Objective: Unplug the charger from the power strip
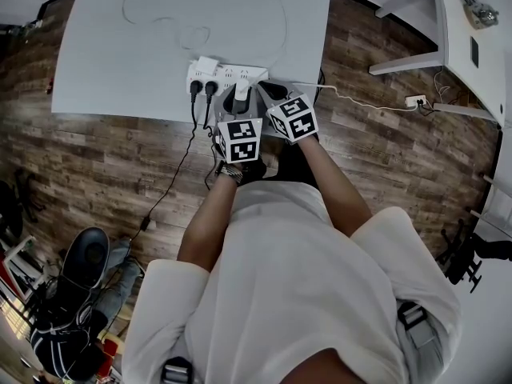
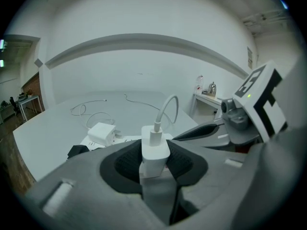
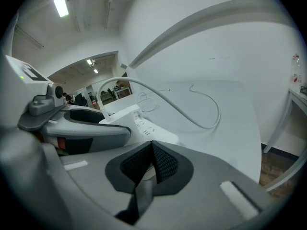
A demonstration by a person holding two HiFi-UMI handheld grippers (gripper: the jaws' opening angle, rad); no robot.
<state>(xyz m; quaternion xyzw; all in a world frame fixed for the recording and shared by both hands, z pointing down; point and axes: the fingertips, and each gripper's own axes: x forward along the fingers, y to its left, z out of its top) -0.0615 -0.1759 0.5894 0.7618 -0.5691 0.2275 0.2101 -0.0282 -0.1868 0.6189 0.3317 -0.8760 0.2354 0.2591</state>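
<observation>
Two grippers met at the bench's (image 1: 120, 62) near edge: left gripper (image 2: 154, 166) jaws clamped on the charger (image 2: 154, 150), right gripper (image 3: 151, 166) jaws together, empty, beside the power strip (image 3: 140, 123). Grip made; a straight pull seemed next.

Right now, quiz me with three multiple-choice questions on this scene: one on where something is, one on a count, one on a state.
1. Where does the power strip lie?
A) on the floor
B) at the near edge of the white table
C) in a drawer

2. How many black plugs sit in the strip?
A) one
B) two
C) four

3. What state is the left gripper in?
A) fingers open, empty
B) fingers closed on a black plug
C) fingers closed on the white charger

Answers:
1 B: the head view shows it at the table edge nearest the person.
2 B: two stand side by side at its left end in the head view.
3 C: the left gripper view shows the fingers pressing the charger's sides.
</observation>
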